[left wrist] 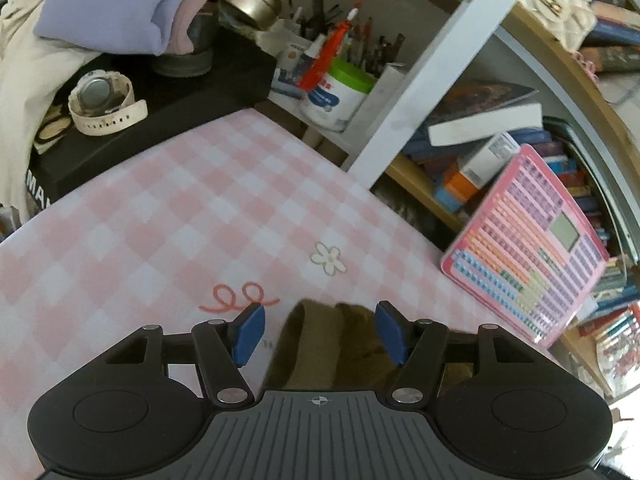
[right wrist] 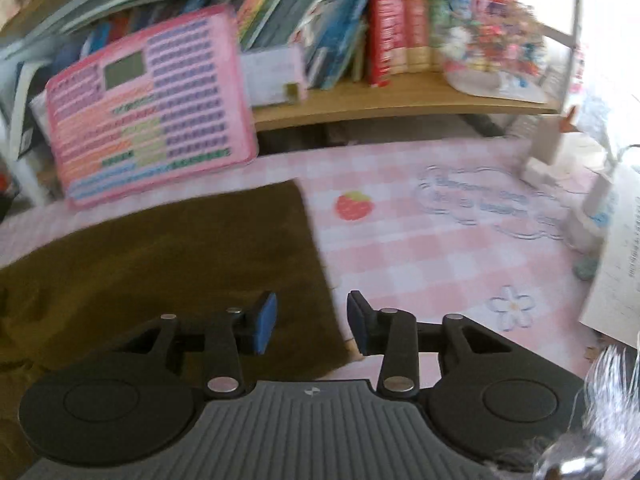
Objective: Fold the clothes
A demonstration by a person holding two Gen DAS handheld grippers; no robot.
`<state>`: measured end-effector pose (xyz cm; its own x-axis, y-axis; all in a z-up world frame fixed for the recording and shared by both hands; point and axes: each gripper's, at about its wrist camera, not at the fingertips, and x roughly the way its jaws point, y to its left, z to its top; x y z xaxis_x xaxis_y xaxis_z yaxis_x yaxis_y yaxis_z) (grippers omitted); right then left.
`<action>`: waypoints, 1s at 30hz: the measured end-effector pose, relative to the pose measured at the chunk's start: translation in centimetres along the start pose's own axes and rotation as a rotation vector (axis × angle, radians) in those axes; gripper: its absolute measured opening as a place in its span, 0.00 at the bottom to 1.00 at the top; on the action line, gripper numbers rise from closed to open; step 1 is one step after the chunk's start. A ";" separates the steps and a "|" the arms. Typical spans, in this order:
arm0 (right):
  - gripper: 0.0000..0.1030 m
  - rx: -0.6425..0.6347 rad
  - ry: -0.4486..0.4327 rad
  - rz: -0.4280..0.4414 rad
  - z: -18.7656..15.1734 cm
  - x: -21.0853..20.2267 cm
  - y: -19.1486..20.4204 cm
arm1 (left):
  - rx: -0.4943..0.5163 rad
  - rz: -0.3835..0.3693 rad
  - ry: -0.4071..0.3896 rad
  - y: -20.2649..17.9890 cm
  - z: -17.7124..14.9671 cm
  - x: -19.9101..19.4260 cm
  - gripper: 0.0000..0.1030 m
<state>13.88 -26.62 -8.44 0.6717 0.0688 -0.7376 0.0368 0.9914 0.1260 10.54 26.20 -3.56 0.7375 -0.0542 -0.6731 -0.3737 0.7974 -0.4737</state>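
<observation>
Table (right wrist: 420,248): pink check cover, mostly bare
Garment (right wrist: 180,248): olive cloth lying flat on the table, edges squared; looks partly folded, more folds likely left
Left hand-held gripper (left wrist: 320,332): open, cloth end between jaws
Right hand-held gripper (right wrist: 312,322): open over garment's edge

Right wrist view motion-blurred: book spines (right wrist: 384,36) at 12 o'clock unreadable, cloud print text (right wrist: 480,200) on desk illegible. Olive cloth (right wrist: 160,248) cut off at 9 o'clock. Left view: cloth (left wrist: 320,344) mostly hidden under the tongs' body at 6 o'clock.
</observation>
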 end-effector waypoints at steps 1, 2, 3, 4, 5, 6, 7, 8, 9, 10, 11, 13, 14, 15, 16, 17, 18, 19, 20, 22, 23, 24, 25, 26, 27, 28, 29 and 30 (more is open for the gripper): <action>0.33 -0.004 0.012 -0.008 -0.2 0.5 0.3 | -0.012 0.001 0.019 0.0 0.3 0.5 0.60; 0.32 -0.007 0.023 -0.018 -0.5 1.1 0.6 | -0.038 -0.002 0.043 0.3 0.4 0.9 0.60; 0.31 -0.008 0.034 -0.032 -0.7 1.7 0.5 | -0.067 -0.006 0.068 0.5 0.6 1.4 0.60; 0.30 -0.008 0.044 -0.047 -0.9 2.3 0.5 | -0.097 -0.009 0.093 0.8 0.7 1.8 0.60; 0.29 -0.005 0.054 -0.064 -1.3 2.8 0.5 | -0.127 -0.012 0.102 1.1 0.7 2.0 0.59; 0.29 0.004 0.064 -0.074 -1.6 3.2 0.3 | -0.158 -0.016 0.104 1.3 0.7 2.1 0.59; 0.29 0.018 0.070 -0.076 -1.7 3.5 0.0 | -0.190 -0.024 0.107 1.6 0.7 2.1 0.58; 0.29 0.030 0.075 -0.077 -1.9 3.8 -0.3 | -0.218 -0.040 0.112 1.8 0.7 2.2 0.57; 0.29 0.033 0.072 -0.075 -1.9 3.8 -0.3 | -0.240 -0.057 0.121 1.9 0.7 2.3 0.57; 0.29 0.034 0.069 -0.073 -2.0 3.8 -0.4 | -0.262 -0.073 0.130 2.1 0.7 2.5 0.57; 0.29 0.027 0.066 -0.074 -2.1 3.7 -0.4 | -0.283 -0.084 0.144 2.1 0.8 2.9 0.56; 0.30 0.016 0.061 -0.078 -2.3 3.7 -0.3 | -0.330 -0.110 0.175 2.2 0.7 4.1 0.45; 0.30 0.014 0.061 -0.081 -2.4 3.6 -0.3 | -0.350 -0.114 0.175 2.2 0.5 4.5 0.38; 0.30 0.012 0.062 -0.081 -2.3 3.7 -0.3 | -0.369 -0.116 0.170 2.2 0.4 5.0 0.31; 0.30 0.010 0.062 -0.082 -2.3 3.7 -0.3 | -0.388 -0.118 0.166 2.1 0.2 5.4 0.19; 0.30 0.008 0.063 -0.083 -2.3 3.8 -0.3 | -0.416 -0.127 0.157 2.2 -0.1 5.6 0.05; 0.30 0.006 0.064 -0.084 -2.3 3.8 -0.3 | -0.433 -0.131 0.138 2.1 -0.2 5.4 0.04; 0.30 0.002 0.066 -0.083 -2.2 3.9 -0.3 | -0.411 -0.144 0.080 1.4 -0.2 4.2 0.04; 0.30 0.000 0.068 -0.083 -2.2 3.9 -0.3 | -0.353 -0.176 -0.009 0.5 -0.1 2.5 0.04; 0.30 0.000 0.071 -0.083 -2.1 4.0 -0.3 | -0.281 -0.187 -0.108 -0.2 0.3 0.3 0.04; 0.30 -0.002 0.069 -0.084 -2.2 4.0 -0.3 | -0.249 -0.189 -0.153 -0.4 0.5 -0.7 0.04; 0.31 -0.003 0.067 -0.084 -2.2 4.1 -0.3 | -0.265 -0.161 -0.131 0.3 0.7 -0.1 0.05; 0.34 -0.006 0.065 -0.082 -2.2 4.2 -0.2 | -0.293 -0.124 -0.092 1.2 1.0 0.9 0.05; 0.36 -0.011 0.065 -0.078 -2.2 4.3 -0.1 | -0.331 -0.100 -0.040 2.3 1.1 2.2 0.06; 0.38 -0.018 0.068 -0.070 -2.1 4.4 0.1 | -0.356 -0.080 0.003 3.0 1.1 3.2 0.06; 0.38 -0.024 0.071 -0.063 -1.9 4.5 0.2 | -0.376 -0.062 0.042 3.5 1.0 4.2 0.07; 0.38 -0.031 0.072 -0.055 -1.7 4.7 0.2 | -0.373 -0.055 0.050 3.6 0.8 4.6 0.10; 0.39 -0.039 0.064 -0.047 -1.2 4.7 0.2 | -0.367 -0.060 0.050 3.5 0.7 4.6 0.12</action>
<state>16.21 -25.94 -12.66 0.6212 0.0280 -0.7831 0.0377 0.9971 0.0656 13.00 29.15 -7.93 0.7397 -0.1308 -0.6602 -0.5136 0.5242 -0.6793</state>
